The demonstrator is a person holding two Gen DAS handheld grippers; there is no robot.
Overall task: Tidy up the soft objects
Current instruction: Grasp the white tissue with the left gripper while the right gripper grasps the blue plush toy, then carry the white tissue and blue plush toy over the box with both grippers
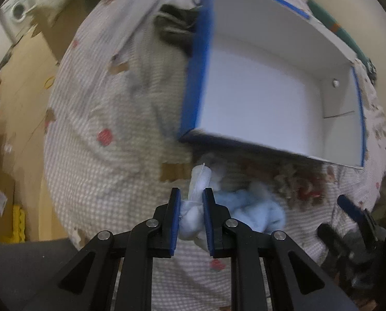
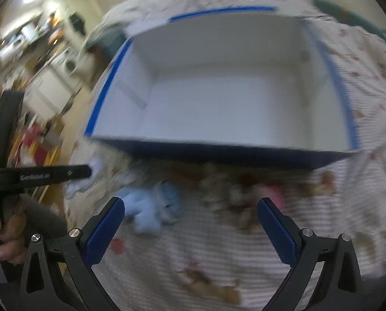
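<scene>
Clamped between the blue pads of the left gripper (image 1: 190, 202) is a white cloth bundle (image 1: 197, 194); its rolled, tied end sticks up just past the fingertips, and the rest bulges between the two fingers. Just to the right of those fingers, touching the white bundle, lies a light blue plush toy (image 1: 255, 207) on the checked bedspread (image 1: 94, 171). Further right of the blue plush, a brownish fuzzy toy with red patches (image 1: 299, 184) rests on the same spread, close under the near wall of the box. Ahead of the fingertips and slightly to the right stands the blue box (image 1: 193, 77), open at the top, with white inside walls and a bare white floor. A dark striped item (image 1: 174, 28) lies beyond the box's far left corner, partly hidden by it.

Right gripper (image 2: 190, 223): its two blue-padded fingers stand wide apart with nothing between them, above the striped spread. The blue plush sits just ahead of the left finger, and the brownish toy with a pink part lies ahead of the right finger, both blurred. Beyond both toys the open box fills the middle of this view. At the far left edge, the person's left hand (image 2: 9, 233) grips the handle of the left tool.
</scene>
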